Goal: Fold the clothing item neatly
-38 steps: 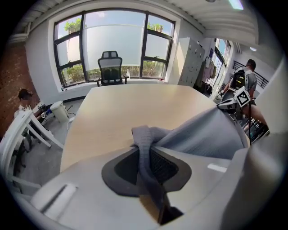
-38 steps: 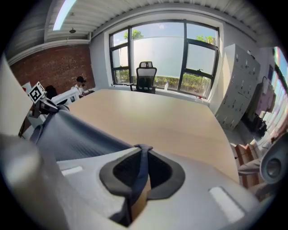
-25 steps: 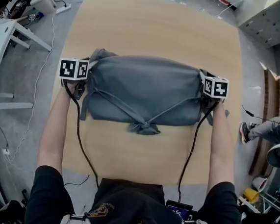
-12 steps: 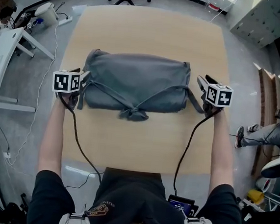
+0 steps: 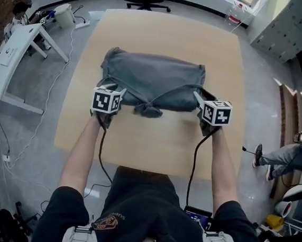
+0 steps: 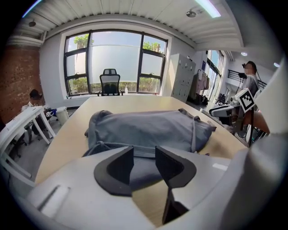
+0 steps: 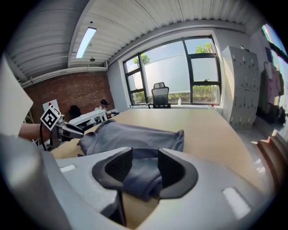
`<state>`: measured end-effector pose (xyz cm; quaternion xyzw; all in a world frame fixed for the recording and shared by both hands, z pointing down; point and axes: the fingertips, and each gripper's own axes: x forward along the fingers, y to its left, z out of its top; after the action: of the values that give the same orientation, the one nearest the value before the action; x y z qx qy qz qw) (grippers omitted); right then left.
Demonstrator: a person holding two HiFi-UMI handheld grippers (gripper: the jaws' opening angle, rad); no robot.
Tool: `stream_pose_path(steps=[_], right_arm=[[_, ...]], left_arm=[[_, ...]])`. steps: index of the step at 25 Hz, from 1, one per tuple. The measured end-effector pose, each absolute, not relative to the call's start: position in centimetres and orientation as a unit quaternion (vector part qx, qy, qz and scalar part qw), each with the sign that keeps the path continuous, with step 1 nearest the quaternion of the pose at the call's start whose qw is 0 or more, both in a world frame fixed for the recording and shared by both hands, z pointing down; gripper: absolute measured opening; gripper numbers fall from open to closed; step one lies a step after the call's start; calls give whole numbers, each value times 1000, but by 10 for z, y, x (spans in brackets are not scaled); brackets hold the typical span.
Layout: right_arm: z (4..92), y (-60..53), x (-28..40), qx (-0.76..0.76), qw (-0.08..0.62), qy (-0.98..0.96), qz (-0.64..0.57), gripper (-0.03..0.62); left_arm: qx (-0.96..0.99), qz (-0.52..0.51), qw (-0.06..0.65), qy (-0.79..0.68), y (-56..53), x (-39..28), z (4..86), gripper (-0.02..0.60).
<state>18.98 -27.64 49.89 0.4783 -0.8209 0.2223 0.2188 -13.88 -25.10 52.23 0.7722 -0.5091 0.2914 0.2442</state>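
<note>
My left tongs are closing at the near left edge of the grey garment. Cloth lies in the gap, but the pads are not pressing it. My right tongs stand partly spread at the near right corner, with a rolled fold of the fabric between them. The garment lies as a wide folded bundle across the middle of the wooden bench, and a bunched bit of cloth pokes out at its near edge, between the two tongs.
</note>
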Motion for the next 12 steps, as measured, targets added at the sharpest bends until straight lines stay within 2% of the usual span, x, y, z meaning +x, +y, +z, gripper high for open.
stream_pose_path(steps=[7,12], right_arm=[[514,-221,99,431,234,-841,227,169],[525,-199,40,418,239,-847,226,170]], left_arm=[[795,262,221,-500,-212,-113,510,15],[824,236,230,-460,-188,-104,504,8]])
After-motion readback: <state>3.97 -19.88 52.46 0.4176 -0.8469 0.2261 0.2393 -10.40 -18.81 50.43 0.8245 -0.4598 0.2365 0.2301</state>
